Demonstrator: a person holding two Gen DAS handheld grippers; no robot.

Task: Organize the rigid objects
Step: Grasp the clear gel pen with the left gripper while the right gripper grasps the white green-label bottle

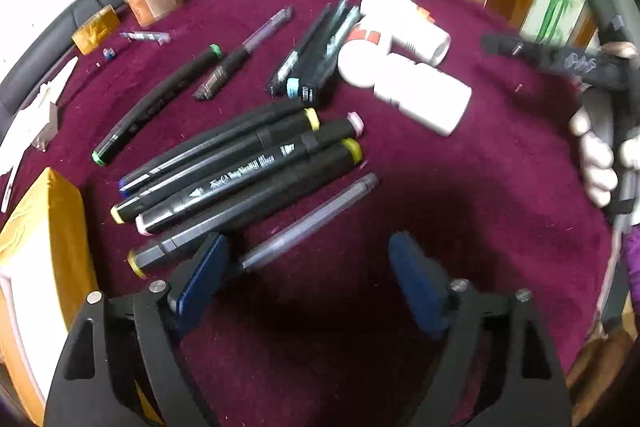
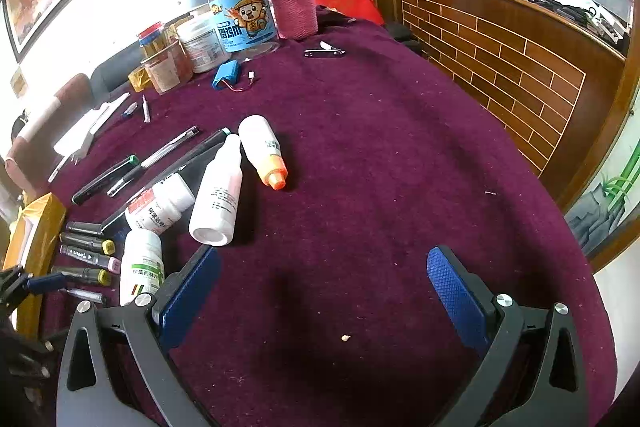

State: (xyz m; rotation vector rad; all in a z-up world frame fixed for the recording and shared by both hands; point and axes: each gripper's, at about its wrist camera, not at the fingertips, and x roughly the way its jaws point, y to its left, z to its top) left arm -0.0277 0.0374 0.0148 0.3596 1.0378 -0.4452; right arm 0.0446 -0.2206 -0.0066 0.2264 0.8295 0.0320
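Grey pen (image 1: 310,223) beside left fingers (image 1: 204,271) (fingers apart, empty)

Daylight, blown-out walls; fisheye-bent edges; left view motion-blurred; soft shadows on cloth (image 2: 360,147).

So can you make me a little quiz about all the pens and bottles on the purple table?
1. True or false: the left gripper holds a marker.
2. What colour is the nozzle of the bottle lying farthest from the markers: A green, B orange, C blue?
3. Fill in: beside the left gripper's fingers lies a clear ___ pen.

Key
1. False. Its jaws stand open, with only the cloth between them.
2. B, orange.
3. Grey. It lies next to the yellow-capped marker, near the left gripper's left finger.
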